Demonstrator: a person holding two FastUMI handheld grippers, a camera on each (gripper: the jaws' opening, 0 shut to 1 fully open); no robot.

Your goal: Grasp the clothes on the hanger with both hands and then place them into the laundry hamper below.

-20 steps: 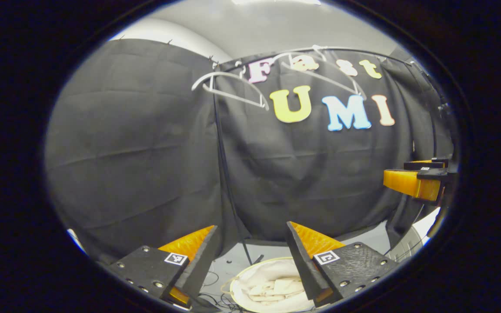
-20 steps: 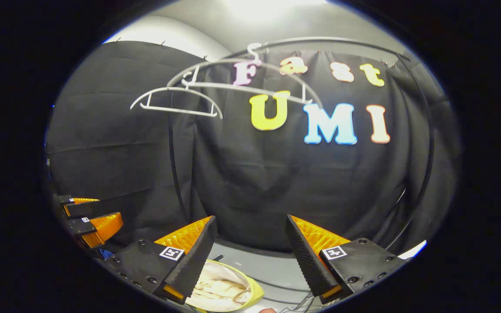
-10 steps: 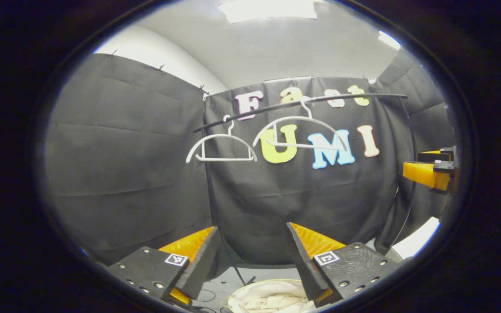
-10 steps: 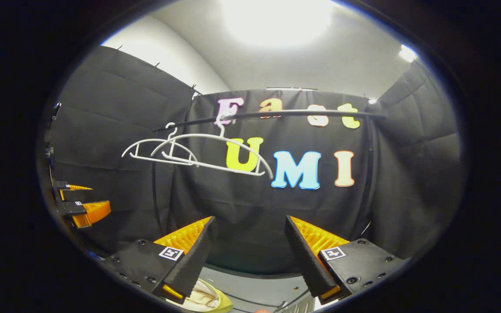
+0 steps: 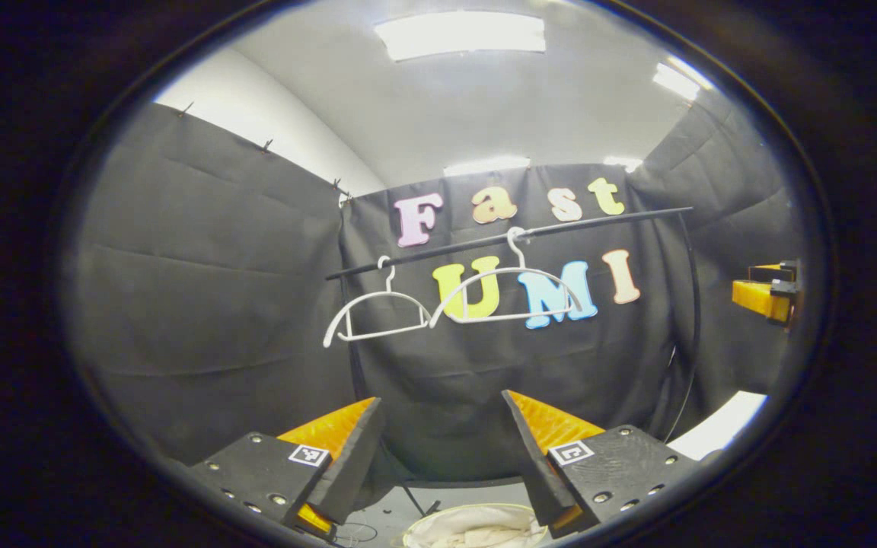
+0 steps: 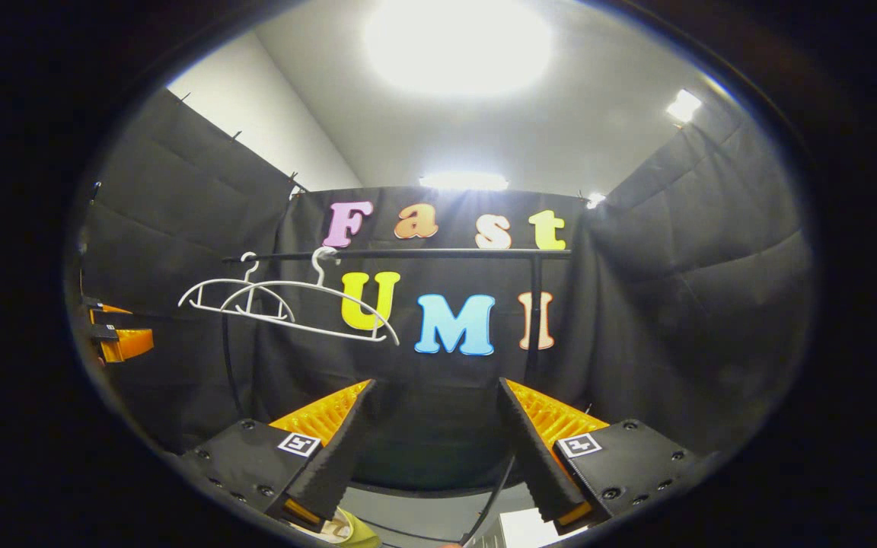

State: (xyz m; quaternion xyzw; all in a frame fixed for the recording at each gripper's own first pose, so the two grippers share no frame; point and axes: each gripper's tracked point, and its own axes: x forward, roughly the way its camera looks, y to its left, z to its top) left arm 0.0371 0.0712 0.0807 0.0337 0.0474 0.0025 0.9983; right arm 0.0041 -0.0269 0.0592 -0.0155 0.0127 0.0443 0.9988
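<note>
Hangers come first in the left gripper view: two white hangers hang bare from the black rail, side by side, their hooks over the bar. Well below the rail, at the bottom edge, the cream clothes lie piled inside the round laundry hamper. That placement suggests the drop is already made and nothing is left on the rail to fetch. The left gripper points up toward the rail with its orange-faced jaws spread apart and nothing between them, released because it has no load to carry. Off to the right of the rail, at the edge, the right gripper shows, too small to judge its jaws here.

From the right gripper view, the same rail carries both hangers toward its left end, again with no garment on them. The right gripper sits below the rail, jaws wide and empty. A yellow-green sliver of the hamper peeks beneath its left finger. Left of the rail, the left gripper shows at the edge, held at a similar level, as fits a two-handed release.
</note>
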